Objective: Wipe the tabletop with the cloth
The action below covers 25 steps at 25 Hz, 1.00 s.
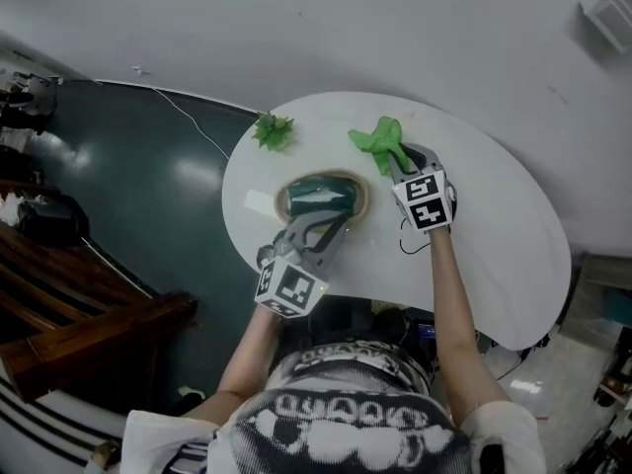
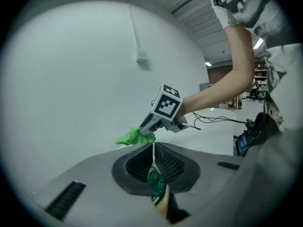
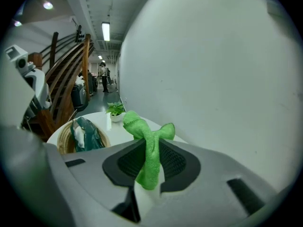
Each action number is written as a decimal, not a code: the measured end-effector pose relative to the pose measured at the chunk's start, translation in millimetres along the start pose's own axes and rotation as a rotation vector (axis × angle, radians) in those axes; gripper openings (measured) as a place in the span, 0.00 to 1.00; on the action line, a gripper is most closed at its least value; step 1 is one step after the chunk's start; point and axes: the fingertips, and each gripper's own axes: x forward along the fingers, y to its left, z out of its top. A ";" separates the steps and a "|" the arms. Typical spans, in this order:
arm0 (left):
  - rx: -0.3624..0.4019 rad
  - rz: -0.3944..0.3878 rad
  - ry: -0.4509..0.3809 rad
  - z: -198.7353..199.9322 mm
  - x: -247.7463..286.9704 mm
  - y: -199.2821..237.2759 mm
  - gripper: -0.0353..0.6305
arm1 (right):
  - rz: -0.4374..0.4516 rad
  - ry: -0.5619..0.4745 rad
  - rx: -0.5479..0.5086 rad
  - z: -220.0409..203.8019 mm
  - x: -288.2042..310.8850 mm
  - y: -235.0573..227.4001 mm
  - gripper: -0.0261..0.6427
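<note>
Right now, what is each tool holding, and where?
Right tool pinches the green cloth at its bunched middle. Left tool clamps the near rim of the woven basket holding a dark green packet.

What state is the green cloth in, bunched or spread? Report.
Bunched: the green cloth is gathered into a narrow twist, pinched between the jaws of the right gripper, not spread flat.

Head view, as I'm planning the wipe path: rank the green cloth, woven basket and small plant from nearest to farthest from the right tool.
1. Green cloth, gripped in the right tool.
2. Woven basket, just to its left.
3. Small plant, farther left, beyond the basket.
</note>
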 end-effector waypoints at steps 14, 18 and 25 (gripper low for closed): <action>-0.036 0.018 0.030 -41.5 -14.6 51.8 0.07 | 0.088 0.151 -0.053 -13.7 103.2 26.5 0.17; -0.024 -0.023 0.018 -39.3 -7.1 49.4 0.07 | 0.045 0.195 -0.006 -41.3 91.7 10.4 0.17; 0.024 -0.128 -0.029 -17.6 17.5 23.1 0.07 | -0.058 0.257 0.086 -99.1 46.5 -31.7 0.17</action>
